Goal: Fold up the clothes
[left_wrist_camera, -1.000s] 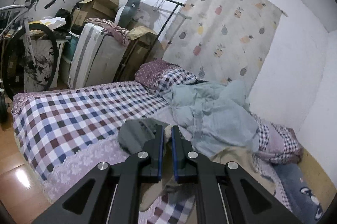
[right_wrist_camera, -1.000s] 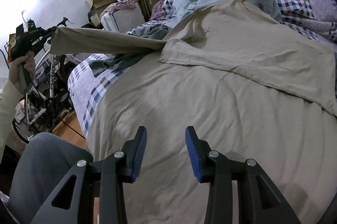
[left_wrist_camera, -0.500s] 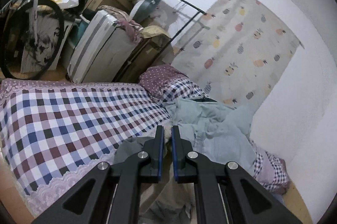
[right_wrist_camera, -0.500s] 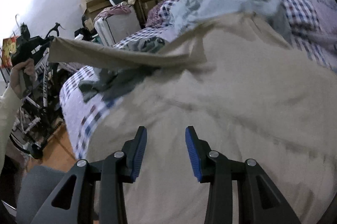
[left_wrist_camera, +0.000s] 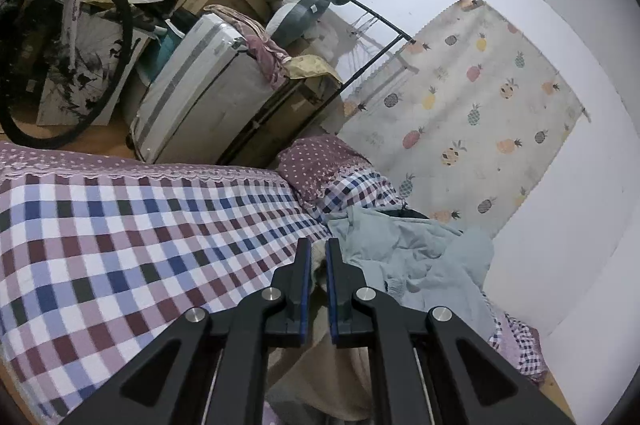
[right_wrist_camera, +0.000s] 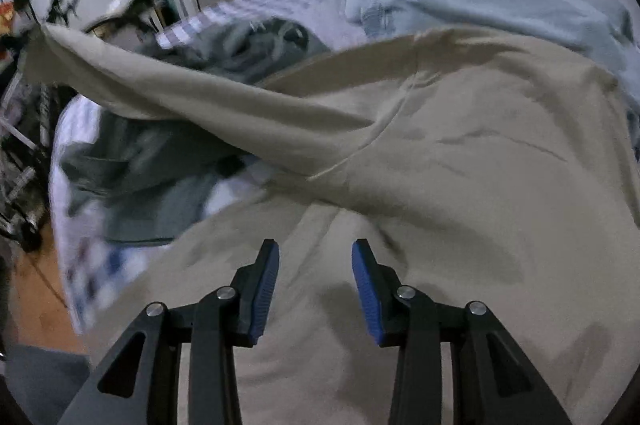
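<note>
- Left gripper (left_wrist_camera: 315, 267): black fingers with blue pads pressed nearly together on a strip of beige cloth, the cuff end of a sleeve, held above the checked bedspread (left_wrist_camera: 120, 245).
- Right gripper (right_wrist_camera: 315, 277): blue-padded fingers spread wide, nothing between them, hovering low over the body of the beige long-sleeved top (right_wrist_camera: 460, 185).
- Beige top spread across the near and right part of the bed, its sleeve (right_wrist_camera: 192, 97) stretched taut toward the far left, lifted clear of the dark grey-green garment (right_wrist_camera: 152, 165) lying crumpled beneath it.
- Pale blue garment (left_wrist_camera: 420, 265) heaped at the far right, next to the dotted and checked pillow (left_wrist_camera: 332, 177).
- Risk, as a judgement: thin pinch on the cuff could slip under tension, letting the sleeve drop crooked onto the grey-green garment.
- Further risk: pull on the sleeve with the body unpinned could drag the whole top leftward and wrinkle it; open right gripper not holding anything down.
- Further risk: sleeve laid across could snag or carry the grey-green garment along into the fold.
- Hard to make out: right wrist view smeared by motion, far left edge especially; cuff end and whatever holds it there too blurred to read.
- Hidden: most of the beige top in the left wrist view, blocked by the gripper's own arms; hem, other sleeve and collar cut off or out of frame in both views.
- Unclear whether the right fingertips touch the cloth or float just above it.
</note>
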`<state>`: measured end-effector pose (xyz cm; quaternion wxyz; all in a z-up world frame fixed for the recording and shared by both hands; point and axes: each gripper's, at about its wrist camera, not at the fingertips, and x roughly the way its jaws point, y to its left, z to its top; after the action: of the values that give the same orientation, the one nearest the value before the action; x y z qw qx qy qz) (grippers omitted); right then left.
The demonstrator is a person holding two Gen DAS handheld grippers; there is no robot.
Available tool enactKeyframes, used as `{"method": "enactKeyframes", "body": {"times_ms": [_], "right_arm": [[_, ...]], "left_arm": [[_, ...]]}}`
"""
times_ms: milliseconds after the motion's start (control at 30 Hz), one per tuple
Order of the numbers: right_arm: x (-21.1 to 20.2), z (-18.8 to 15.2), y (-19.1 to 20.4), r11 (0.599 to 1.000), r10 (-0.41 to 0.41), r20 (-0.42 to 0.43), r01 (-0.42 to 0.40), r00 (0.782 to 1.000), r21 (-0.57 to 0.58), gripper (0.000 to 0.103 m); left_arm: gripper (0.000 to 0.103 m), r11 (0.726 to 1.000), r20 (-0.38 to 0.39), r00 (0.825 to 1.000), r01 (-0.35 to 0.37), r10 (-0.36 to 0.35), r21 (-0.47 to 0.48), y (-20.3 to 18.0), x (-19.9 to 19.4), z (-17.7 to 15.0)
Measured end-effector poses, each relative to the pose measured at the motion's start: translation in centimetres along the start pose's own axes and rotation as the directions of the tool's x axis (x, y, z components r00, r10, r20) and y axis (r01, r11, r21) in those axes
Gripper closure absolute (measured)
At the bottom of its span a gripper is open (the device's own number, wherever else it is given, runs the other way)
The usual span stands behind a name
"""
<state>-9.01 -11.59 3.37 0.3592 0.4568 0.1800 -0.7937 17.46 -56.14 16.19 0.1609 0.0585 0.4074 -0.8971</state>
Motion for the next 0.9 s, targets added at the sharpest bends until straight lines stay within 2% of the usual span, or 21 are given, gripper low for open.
{"method": "enactKeyframes", "body": {"times_ms": [200,300,433,500,567,667,833,900], "right_arm": [[3.1,1.4,-1.4,0.999,-0.029,-0.071,0.027,0.997,-0.026,0.062],[4.4,1.7,-1.6,0.999,-0.002,-0.118,-0.004,0.993,-0.05,0.062],[4.9,2.0,-2.1,0.998,0.026,-0.136,-0.034,0.99,-0.057,0.063],[4.8,1.9,-2.0,0.996,0.034,-0.136,-0.045,0.99,-0.075,0.072],[4.4,1.8,-1.7,0.994,0.028,-0.128,-0.041,0.991,-0.103,0.1],[3.5,1.7,-1.2,0.988,-0.001,-0.105,-0.015,0.994,-0.151,0.101],[1.7,2.5,-2.9,0.994,-0.065,-0.011,0.063,0.998,-0.086,0.102],[2.0,2.4,-3.1,0.994,-0.083,-0.014,0.081,0.996,-0.078,0.101]], "left_arm": [[0.097,0.999,-0.031,0.999,0.024,-0.022,0.038,-0.1,2.2,-0.4],[0.097,0.998,-0.041,0.999,0.028,-0.026,0.048,0.1,2.8,-0.5],[0.097,0.999,-0.044,0.999,0.029,-0.027,0.046,0.5,3.2,-0.4],[0.097,0.998,-0.045,0.999,0.031,-0.029,0.047,0.7,3.2,-0.4],[0.097,0.998,-0.046,0.998,0.033,-0.031,0.049,0.7,3.2,-0.4],[0.097,0.998,-0.049,0.998,0.037,-0.035,0.052,0.7,3.1,-0.4],[0.097,0.998,-0.048,0.998,0.036,-0.034,0.049,0.6,2.8,-0.2],[0.097,0.998,-0.049,0.998,0.034,-0.032,0.048,0.5,2.8,-0.2]]}}
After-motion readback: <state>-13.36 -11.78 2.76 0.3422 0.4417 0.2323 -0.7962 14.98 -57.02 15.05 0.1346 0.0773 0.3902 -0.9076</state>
